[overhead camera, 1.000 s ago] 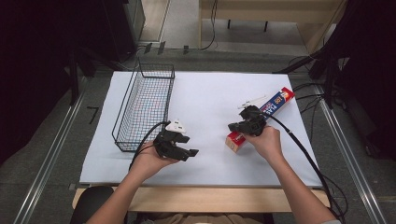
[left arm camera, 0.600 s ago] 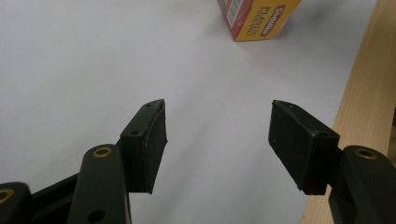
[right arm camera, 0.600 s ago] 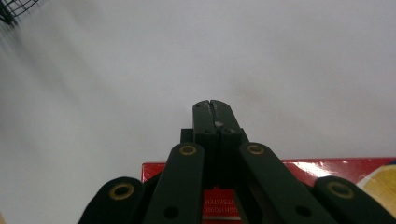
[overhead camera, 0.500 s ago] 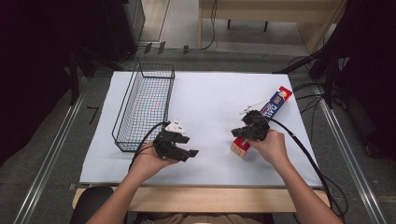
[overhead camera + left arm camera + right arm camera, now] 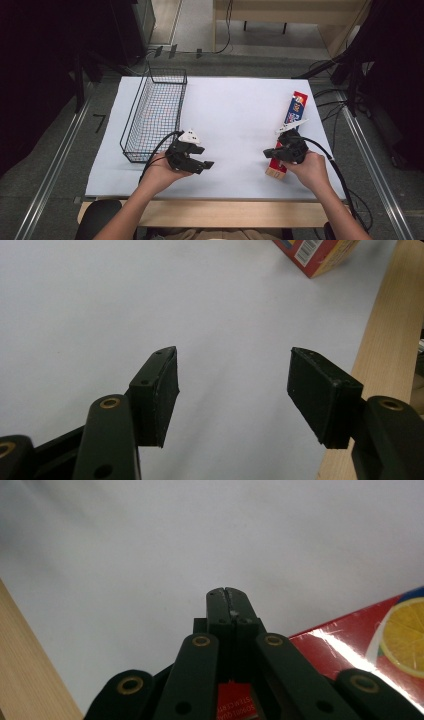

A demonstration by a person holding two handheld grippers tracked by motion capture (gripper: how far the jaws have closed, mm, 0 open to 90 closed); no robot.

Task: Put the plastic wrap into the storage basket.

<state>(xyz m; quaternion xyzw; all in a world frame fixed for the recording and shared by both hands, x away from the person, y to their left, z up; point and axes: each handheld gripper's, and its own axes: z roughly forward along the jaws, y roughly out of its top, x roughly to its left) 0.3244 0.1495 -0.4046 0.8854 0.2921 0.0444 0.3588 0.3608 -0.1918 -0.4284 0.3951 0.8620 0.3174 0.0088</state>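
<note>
While the black wire mesh basket (image 5: 156,114) is standing at the left of the frame in the high view, on the white sheet-covered surface (image 5: 235,107), the left gripper (image 5: 199,165) is waiting just right of the basket's near corner with its jaws spread wide and nothing between them; its own view is showing bare white surface between the two pads (image 5: 161,392) and a corner of the box at the upper right. At the right of the frame, the long red and blue cardboard box with an orange slice printed on it (image 5: 295,111) is lying flat on the surface, running from the upper right down toward the person's right hand (image 5: 312,170). The right gripper (image 5: 272,154) is sitting over the box's near end with its jaws pressed together and clamping nothing, the box lying beside and beneath them in the right gripper view (image 5: 370,640).

Judging from this, the step in hand is taking hold of the box. Doing it well is calling for opening the jaws first, straddling the box's narrow width near its end, and closing squarely so it is not pivoting.
</note>
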